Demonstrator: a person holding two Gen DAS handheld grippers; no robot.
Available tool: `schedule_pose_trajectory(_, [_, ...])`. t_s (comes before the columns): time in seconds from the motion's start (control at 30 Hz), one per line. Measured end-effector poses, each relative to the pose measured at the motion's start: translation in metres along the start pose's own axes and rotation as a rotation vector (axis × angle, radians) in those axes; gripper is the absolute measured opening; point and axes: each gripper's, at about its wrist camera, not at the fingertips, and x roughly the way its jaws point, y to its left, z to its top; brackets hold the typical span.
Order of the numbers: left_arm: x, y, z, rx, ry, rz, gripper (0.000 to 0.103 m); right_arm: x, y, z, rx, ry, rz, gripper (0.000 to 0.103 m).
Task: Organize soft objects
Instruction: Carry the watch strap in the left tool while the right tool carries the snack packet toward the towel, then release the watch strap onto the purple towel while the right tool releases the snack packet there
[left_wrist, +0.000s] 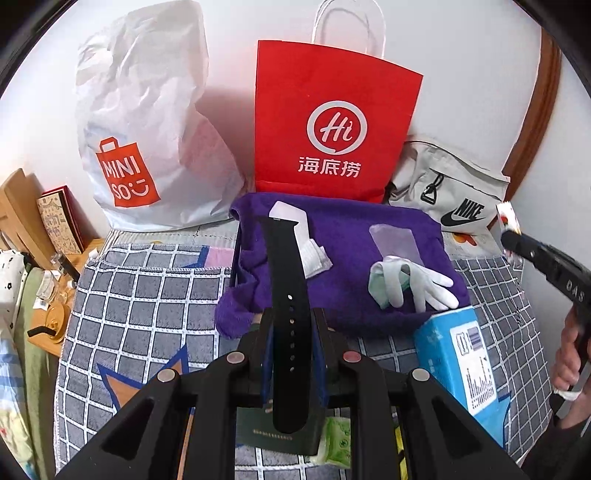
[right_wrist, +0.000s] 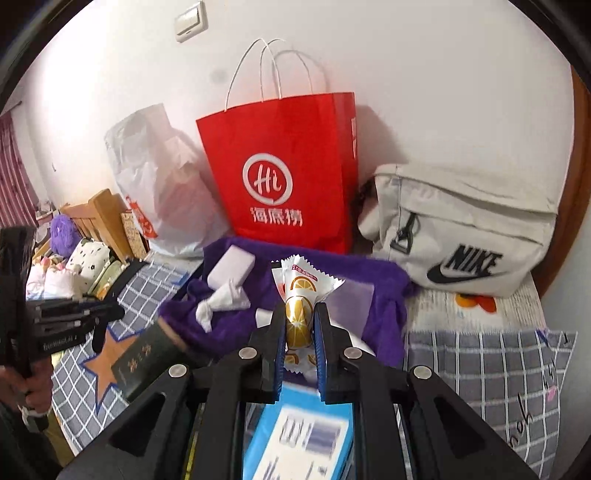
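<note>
Here a black watch strap (left_wrist: 284, 310) is being pinched between the clenched fingers of the left gripper (left_wrist: 290, 321), held above the near edge of the purple towel (left_wrist: 354, 236), which is spread on the bed's checked cover (left_wrist: 147, 288). The strap looks rubbery, light and limp; it is being gripped near its middle, so both ends are being left free to flop. A candy packet (right_wrist: 301, 295) is being squeezed by the fingers of the right gripper (right_wrist: 300, 325), also over the towel; its film is being judged slick and crinkly, best taken across the bulge, gently, since the contents could be crushed. On the towel a white glove (left_wrist: 417, 284) and a folded white cloth (left_wrist: 314, 254) are lying, soft and easily bunched. Behind the towel a stiff red paper bag (left_wrist: 332, 122) is standing upright, a creased white plastic bag (left_wrist: 147, 129) beside it.
</note>
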Motion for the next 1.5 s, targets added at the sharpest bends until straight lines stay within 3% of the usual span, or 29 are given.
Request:
schedule_pose_trajectory(0.43, [0.036,0.005,0.020,-0.007,0.028,-0.016,0.018,0.052,-0.007,0.028,0.000,0.013,0.017,0.015])
schedule_pose_trajectory(0.73, [0.065,0.004,0.034,0.010,0.045,-0.027,0.018,0.101,-0.042,0.014,0.051,0.113,-0.009,0.016])
schedule_pose_trajectory(1.1, [0.112,-0.014,0.050,0.035,0.096,-0.063,0.018,0.137,-0.042,0.001,0.004,0.214,-0.010,0.016])
schedule_pose_trajectory(1.5, [0.145,-0.027,0.053,0.071,0.160,-0.040,0.018,0.164,-0.051,-0.011,0.052,0.299,0.019,0.017])
